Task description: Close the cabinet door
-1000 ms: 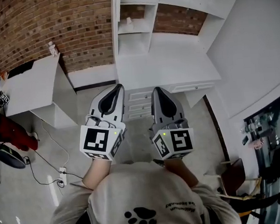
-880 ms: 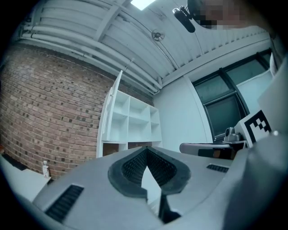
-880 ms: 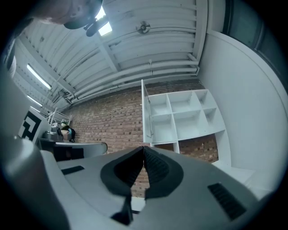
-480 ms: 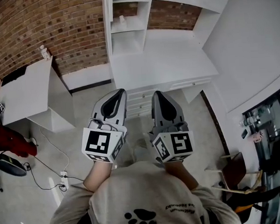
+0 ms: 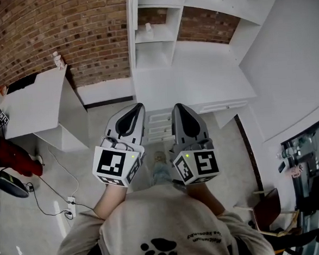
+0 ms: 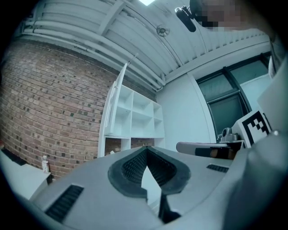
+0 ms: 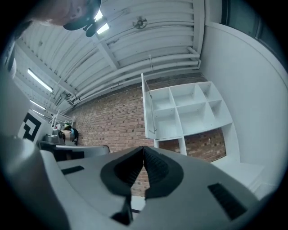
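A white shelf cabinet point(image 5: 158, 26) hangs on the brick wall above a white counter point(image 5: 194, 78). Its door point(image 7: 148, 110) stands swung out on the unit's left side, edge-on in the head view point(image 5: 131, 22) and also in the left gripper view point(image 6: 115, 105). Both grippers are held side by side in front of the person's chest, well short of the cabinet and pointing at it. My left gripper point(image 5: 136, 107) point(image 6: 146, 149) is shut with nothing in it. My right gripper point(image 5: 177, 106) point(image 7: 143, 148) is shut and empty too.
Drawers point(image 5: 158, 124) sit under the counter. A white table point(image 5: 32, 103) with a small bottle point(image 5: 60, 60) stands at the left. A cable and power strip point(image 5: 71, 198) lie on the floor. A white wall point(image 5: 291, 60) and dark glazing point(image 5: 314, 157) close the right side.
Both grippers have drifted a little forward and lower together, still shut. The head view has shifted slightly, so the counter edge now sits lower in the frame.
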The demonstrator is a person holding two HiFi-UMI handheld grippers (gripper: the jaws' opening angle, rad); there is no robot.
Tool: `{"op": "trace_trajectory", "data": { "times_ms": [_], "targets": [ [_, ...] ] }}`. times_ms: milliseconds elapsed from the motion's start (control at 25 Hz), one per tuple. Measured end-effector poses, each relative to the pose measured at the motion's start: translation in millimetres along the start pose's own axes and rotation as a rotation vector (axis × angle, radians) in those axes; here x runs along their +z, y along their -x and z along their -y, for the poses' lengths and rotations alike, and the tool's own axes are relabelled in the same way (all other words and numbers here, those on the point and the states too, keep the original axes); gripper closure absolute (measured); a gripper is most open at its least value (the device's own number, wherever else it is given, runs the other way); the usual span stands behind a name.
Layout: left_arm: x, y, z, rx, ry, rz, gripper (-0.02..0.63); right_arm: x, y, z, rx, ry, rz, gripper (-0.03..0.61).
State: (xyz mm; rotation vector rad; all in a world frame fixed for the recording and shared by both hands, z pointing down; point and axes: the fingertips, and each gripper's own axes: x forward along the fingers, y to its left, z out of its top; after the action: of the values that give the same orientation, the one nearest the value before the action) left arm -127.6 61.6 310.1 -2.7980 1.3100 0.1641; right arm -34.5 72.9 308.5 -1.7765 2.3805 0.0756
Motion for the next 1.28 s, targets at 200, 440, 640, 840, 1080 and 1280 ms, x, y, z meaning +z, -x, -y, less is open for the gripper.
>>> {"op": "trace_trajectory", "data": {
  "times_ms": [200, 440, 640, 840, 1080, 1280],
  "targets": [
    [-2.0, -25.6, -28.9, 0.041, -0.005, 0.002, 0.604, -4.1, -45.2, 9.0, 0.043, -0.012, 0.01, 0.568],
    [-7.5, -75.0, -69.6, 0.093, -0.002, 0.001, 0.604, -12.2, -112.4, 27.0, 0.108, -0.017, 0.005, 0.568],
    [-10.9, -117.5, -93.2, 0.13, 0.008, -0.001, 0.604, -15.6, -158.6, 52.0, 0.142, -0.02, -0.006, 0.568],
    [-8.7, -155.2, -111.1, 0.175, -0.001, -0.005, 0.604, -15.9, -202.2, 75.9, 0.19, -0.035, -0.005, 0.568],
    [-10.9, -187.4, -122.8, 0.23, 0.007, 0.012, 0.604, -19.0, -238.1, 92.0, 0.272, -0.035, -0.008, 0.568],
    [-13.7, -201.6, -128.0, 0.268, 0.004, 0.034, 0.604, -21.6, -256.2, 99.8, 0.325, -0.034, 0.006, 0.568]
  ]
}}
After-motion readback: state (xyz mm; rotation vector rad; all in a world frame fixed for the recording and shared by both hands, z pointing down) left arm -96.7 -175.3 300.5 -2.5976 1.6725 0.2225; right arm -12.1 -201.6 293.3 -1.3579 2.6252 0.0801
